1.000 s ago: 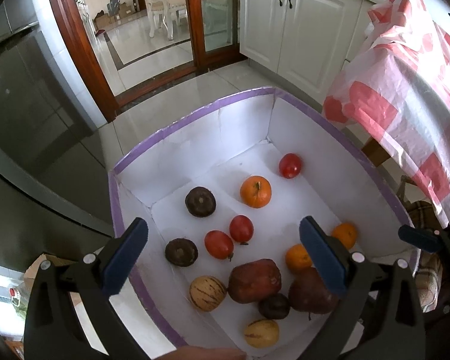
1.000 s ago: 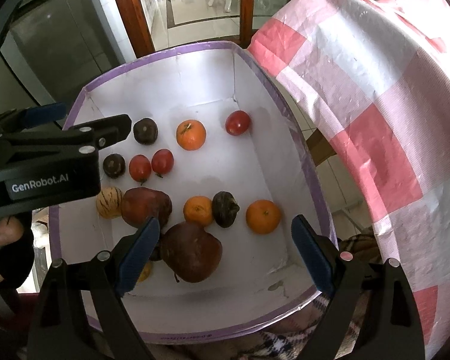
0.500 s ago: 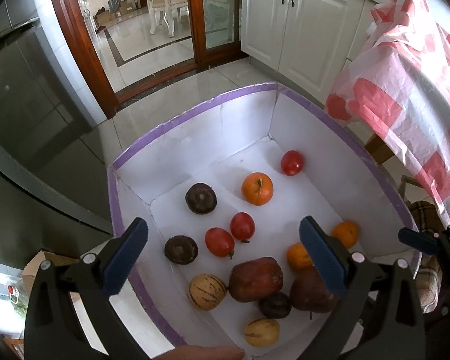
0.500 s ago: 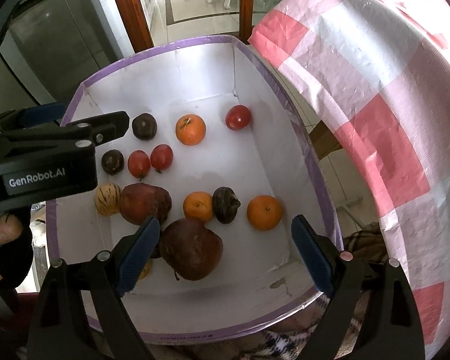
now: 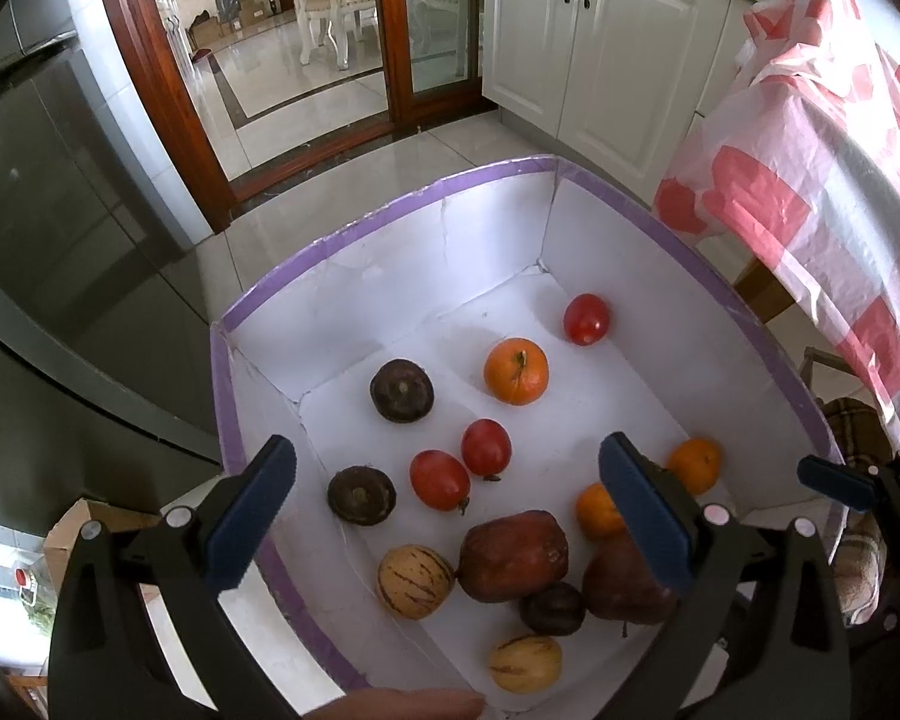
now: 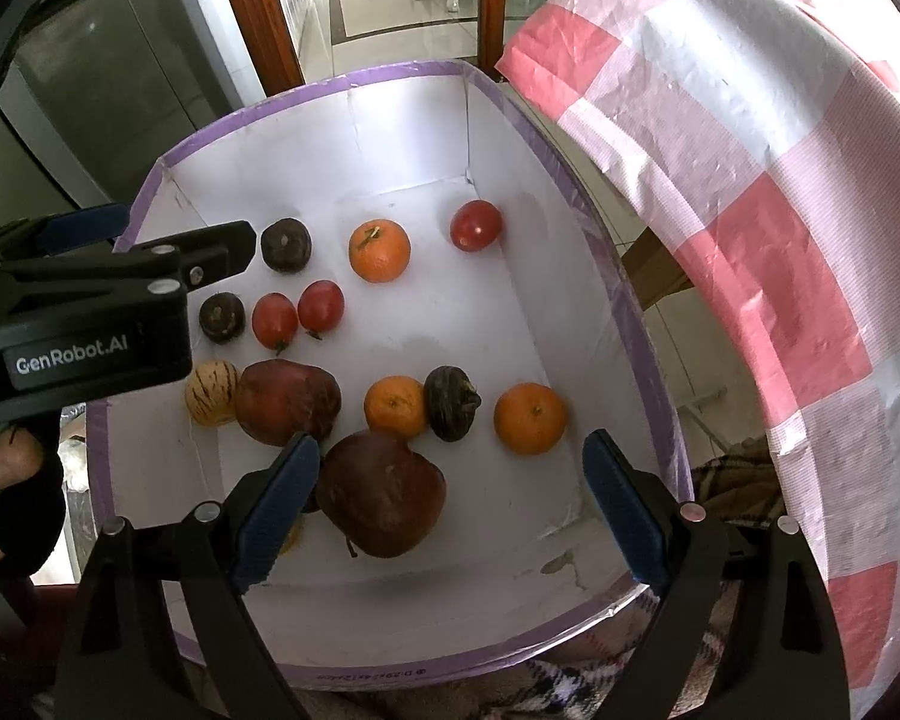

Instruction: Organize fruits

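Fruits (image 6: 378, 489) sit in box (image 6: 510, 138); striped melon at 7 o'clock half hidden behind right tool (image 6: 444, 507); both tools spread, left tool (image 5: 447, 516) empty.

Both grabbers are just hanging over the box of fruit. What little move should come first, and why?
Probably lower the right gripper onto the big dark-red apple. Its jaws are open and empty, and that apple lies almost between them, nearest of all the fruit in the white cardboard box with purple edges. The left gripper is open too.

Box (image 6: 600, 276) open above; bare floor along right wall; fruit cluster (image 6: 306, 402) crowds left; checked cloth (image 6: 750, 210) perhaps overhangs rim.
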{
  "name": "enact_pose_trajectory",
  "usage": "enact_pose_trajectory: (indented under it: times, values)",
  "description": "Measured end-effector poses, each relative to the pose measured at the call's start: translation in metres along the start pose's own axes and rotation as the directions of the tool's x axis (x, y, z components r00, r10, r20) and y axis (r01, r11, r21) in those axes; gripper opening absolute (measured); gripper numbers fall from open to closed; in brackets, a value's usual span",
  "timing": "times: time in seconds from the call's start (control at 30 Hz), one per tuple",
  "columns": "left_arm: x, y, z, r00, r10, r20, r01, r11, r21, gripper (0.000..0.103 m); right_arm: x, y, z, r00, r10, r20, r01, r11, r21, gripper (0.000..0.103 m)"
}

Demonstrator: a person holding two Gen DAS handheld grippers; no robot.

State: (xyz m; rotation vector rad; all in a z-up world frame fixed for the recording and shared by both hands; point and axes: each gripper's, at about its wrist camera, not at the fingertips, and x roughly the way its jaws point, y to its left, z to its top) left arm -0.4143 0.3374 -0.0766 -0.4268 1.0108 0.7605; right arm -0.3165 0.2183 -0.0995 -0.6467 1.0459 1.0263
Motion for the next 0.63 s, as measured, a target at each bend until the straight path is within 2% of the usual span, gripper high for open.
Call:
enact_pose_trajectory:
  times: [0.4, 0.63]
  values:
    - [0.0033, -0.0030, -0.0032, 1.000, 0.008, -0.011, -0.008, 1.000, 0.007, 0.101, -0.0003, -0.0004, 0.0003, 1.000, 0.000, 0.000, 0.000, 1.000, 0.002, 0.087]
    - [0.0062, 0.0000, -0.0007, 1.000, -0.011, -0.029, 0.011, 1.000, -0.002, 0.101, 0.0005, -0.0004, -0.0011, 1.000, 0.000, 0.000, 0.000, 1.000, 0.002, 0.087]
